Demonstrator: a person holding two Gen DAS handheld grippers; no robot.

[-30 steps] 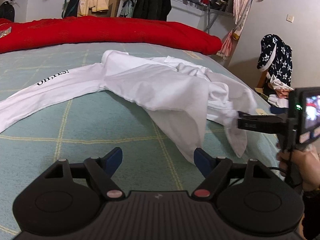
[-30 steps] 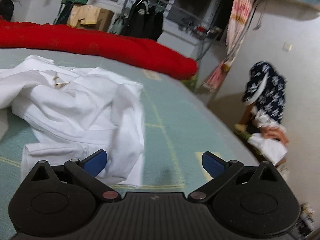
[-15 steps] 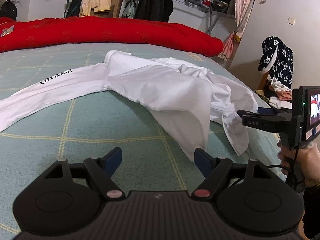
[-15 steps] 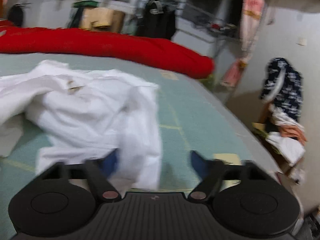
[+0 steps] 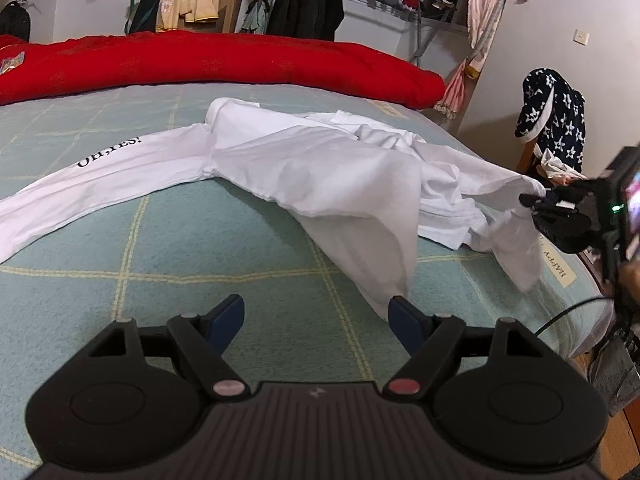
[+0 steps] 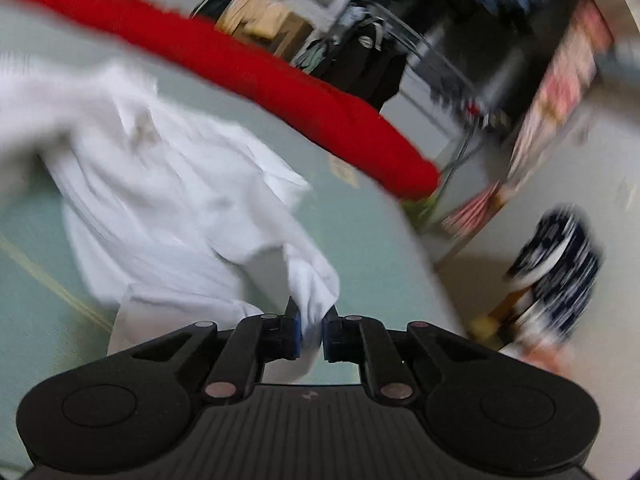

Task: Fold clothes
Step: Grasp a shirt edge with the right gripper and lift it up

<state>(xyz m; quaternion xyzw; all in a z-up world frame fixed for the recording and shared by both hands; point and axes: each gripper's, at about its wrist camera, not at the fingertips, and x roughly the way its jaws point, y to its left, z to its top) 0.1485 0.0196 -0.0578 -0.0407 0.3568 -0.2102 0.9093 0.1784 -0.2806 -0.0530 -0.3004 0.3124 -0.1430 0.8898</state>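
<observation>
Your right claw (image 6: 311, 330) clamped on bunched edge of white shirt (image 5: 320, 172), lifting that corner off bed (image 5: 200, 248); right wrist view motion-blurred. Your left claw (image 5: 318, 318) spread wide, holding nothing, low above green checked sheet, right finger (image 5: 404, 320) just beside hanging fold of shirt. Shirt sprawled crumpled across bed middle, one sleeve with "OH,YES!" print stretched out flat toward left. Red quilt (image 5: 224, 60) rolled along far edge of bed. Star-patterned dark garment (image 5: 556, 116) draped at right, off bed.

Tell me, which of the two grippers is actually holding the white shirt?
The right gripper: it pinches the white shirt. The left gripper is open and empty.
</observation>
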